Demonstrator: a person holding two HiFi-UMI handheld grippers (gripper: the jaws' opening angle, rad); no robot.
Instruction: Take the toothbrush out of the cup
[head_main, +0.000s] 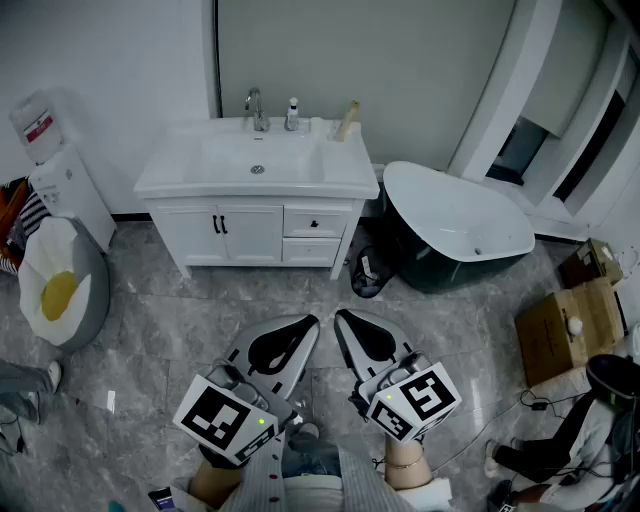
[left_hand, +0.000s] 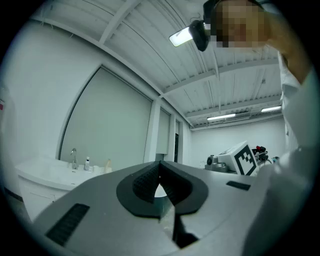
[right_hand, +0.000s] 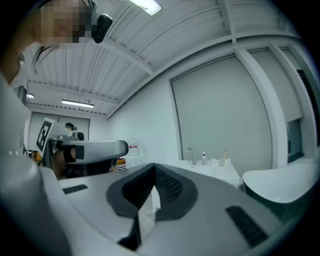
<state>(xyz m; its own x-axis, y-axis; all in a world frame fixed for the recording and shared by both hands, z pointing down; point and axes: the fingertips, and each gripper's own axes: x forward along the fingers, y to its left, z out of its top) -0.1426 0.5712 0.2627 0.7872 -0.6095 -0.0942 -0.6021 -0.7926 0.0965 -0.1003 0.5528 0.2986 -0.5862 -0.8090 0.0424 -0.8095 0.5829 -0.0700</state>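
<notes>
A toothbrush (head_main: 348, 116) leans in a small cup (head_main: 338, 129) at the right back of the white vanity top (head_main: 345, 178), far across the floor from me. In the left gripper view the cup (left_hand: 108, 165) shows small beside the faucet; in the right gripper view the toothbrush (right_hand: 225, 154) stands past the bottle. My left gripper (head_main: 312, 322) and right gripper (head_main: 340, 316) are held side by side low over the floor, pointing level toward the vanity. The left gripper (left_hand: 160, 164) and the right gripper (right_hand: 154, 166) each have their pads met at the tips, with nothing between them.
The vanity holds a sink basin with a faucet (head_main: 256, 108) and a small bottle (head_main: 292, 114). A dark bathtub (head_main: 455, 225) stands right of it. A water dispenser (head_main: 62, 172) and an egg-shaped cushion (head_main: 60, 290) are at the left, a cardboard box (head_main: 562, 330) at the right.
</notes>
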